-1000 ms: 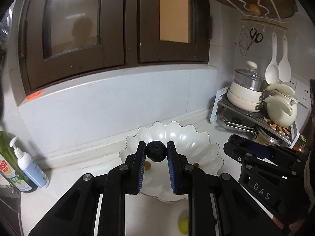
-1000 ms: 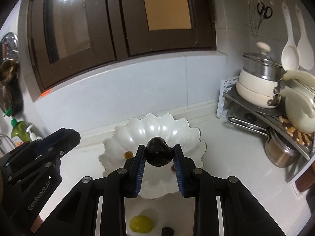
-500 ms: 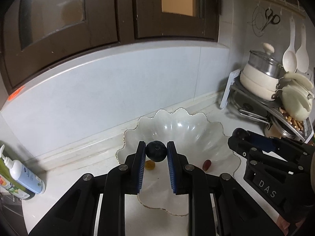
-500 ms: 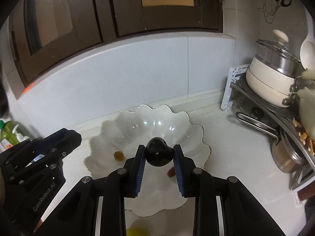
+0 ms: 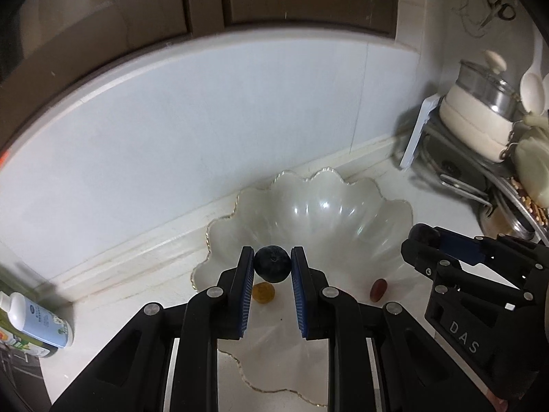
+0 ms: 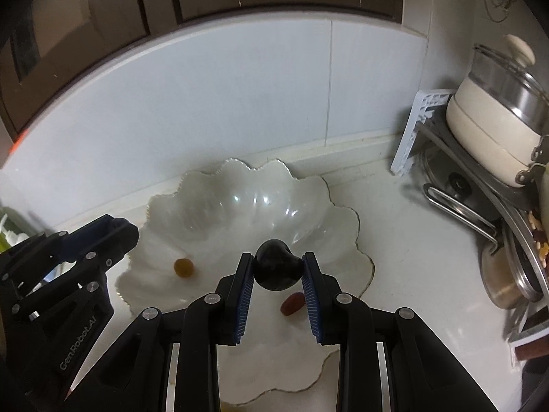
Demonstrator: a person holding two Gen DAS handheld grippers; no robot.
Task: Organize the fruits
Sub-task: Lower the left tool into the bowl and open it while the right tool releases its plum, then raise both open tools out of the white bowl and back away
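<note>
Only two bits of lettering you can actually read — "DAS" in pale letters on the body of the right gripper [image 5: 420, 237], and "GenRobot.AI" running along the side of the left gripper [image 6: 118, 231]. The bottle [image 5: 37, 321] has a label too, but it's probably too blurry to make out.

I am working in a home kitchen: tiled wall [image 6: 240, 96], dark cabinets [image 5: 212, 3], pots [image 6: 494, 137] on a rack.

One scalloped bowl [image 5: 394, 213], two dark fruits [image 5: 272, 263] [image 6: 276, 270], one amber fruit [image 5: 263, 293], one red fruit [image 5: 378, 289]
</note>
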